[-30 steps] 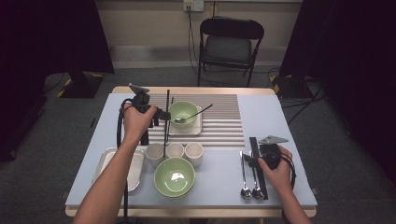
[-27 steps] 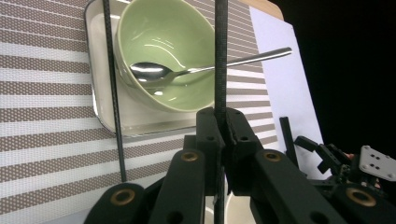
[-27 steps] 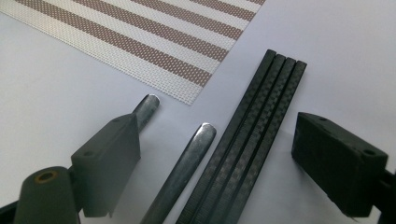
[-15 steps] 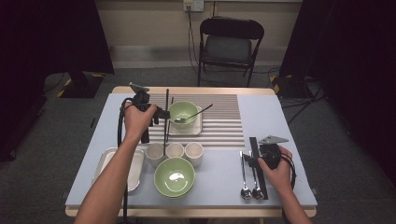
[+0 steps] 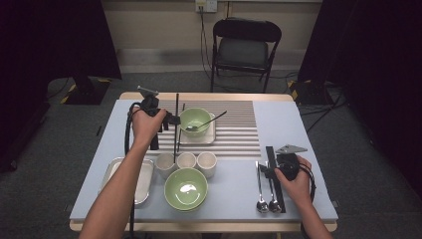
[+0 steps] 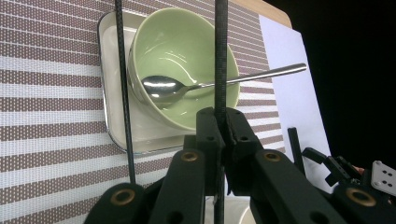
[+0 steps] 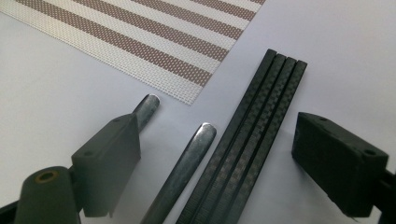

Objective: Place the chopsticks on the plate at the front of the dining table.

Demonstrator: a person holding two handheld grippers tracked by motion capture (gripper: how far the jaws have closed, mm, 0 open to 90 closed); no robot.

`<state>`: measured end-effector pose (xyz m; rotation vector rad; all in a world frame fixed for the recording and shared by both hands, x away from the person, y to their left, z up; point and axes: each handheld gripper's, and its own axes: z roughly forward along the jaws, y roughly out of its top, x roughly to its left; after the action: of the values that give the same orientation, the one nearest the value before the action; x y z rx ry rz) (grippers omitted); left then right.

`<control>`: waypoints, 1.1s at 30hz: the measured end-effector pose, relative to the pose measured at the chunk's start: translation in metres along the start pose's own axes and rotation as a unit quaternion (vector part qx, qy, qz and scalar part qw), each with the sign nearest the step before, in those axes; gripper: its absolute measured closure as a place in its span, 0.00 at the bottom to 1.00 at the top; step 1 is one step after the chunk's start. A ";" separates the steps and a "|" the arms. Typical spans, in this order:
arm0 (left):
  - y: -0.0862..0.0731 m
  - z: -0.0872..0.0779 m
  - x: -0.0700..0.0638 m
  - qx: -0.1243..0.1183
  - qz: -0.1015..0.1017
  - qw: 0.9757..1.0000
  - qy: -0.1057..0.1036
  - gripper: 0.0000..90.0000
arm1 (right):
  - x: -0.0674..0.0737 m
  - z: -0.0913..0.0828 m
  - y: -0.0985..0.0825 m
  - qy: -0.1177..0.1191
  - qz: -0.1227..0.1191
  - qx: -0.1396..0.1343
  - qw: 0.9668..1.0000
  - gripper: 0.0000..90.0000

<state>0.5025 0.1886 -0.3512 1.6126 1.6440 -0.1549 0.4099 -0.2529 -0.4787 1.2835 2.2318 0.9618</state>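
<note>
Black carbon-weave chopsticks are the things in play. On the left, our left gripper (image 5: 171,119) has its fingers (image 6: 211,135) pinched shut on one slim black chopstick (image 6: 220,56), held across the striped woven placemat (image 5: 239,127), just beside the pale green ceramic bowl (image 5: 195,119) on its white square plate (image 6: 109,79). A second black stick (image 6: 122,84) lies loose alongside. We judge the grip narrow: the stick could pivot or slip and knock the steel spoon (image 6: 187,87) resting in that bowl, or the three white cups (image 5: 186,161) below.

On the right, our right gripper (image 5: 271,169) holds nothing; its fingers (image 7: 109,163) stand wide open over a bundle of black chopsticks (image 7: 247,135) on the pale blue table (image 5: 298,124). Two steel spoon handles (image 7: 187,158) lie touching or just beside the bundle, so closing here could catch a spoon too.
</note>
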 end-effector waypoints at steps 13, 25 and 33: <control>0.005 0.004 0.005 -0.001 -0.002 1.000 0.006 0.96 | 0.000 0.000 0.000 -0.001 -0.001 0.000 1.000 0.16; 0.011 0.007 0.003 0.002 -0.002 1.000 0.008 0.95 | 0.000 0.000 0.000 -0.001 -0.001 0.000 1.000 0.16; 0.013 0.011 0.003 0.000 -0.001 1.000 0.007 0.96 | 0.000 0.000 0.000 -0.001 -0.002 -0.001 1.000 0.16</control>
<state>0.5195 0.1867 -0.3539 1.6138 1.6563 -0.1454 0.4100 -0.2529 -0.4789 1.2790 2.2315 0.9611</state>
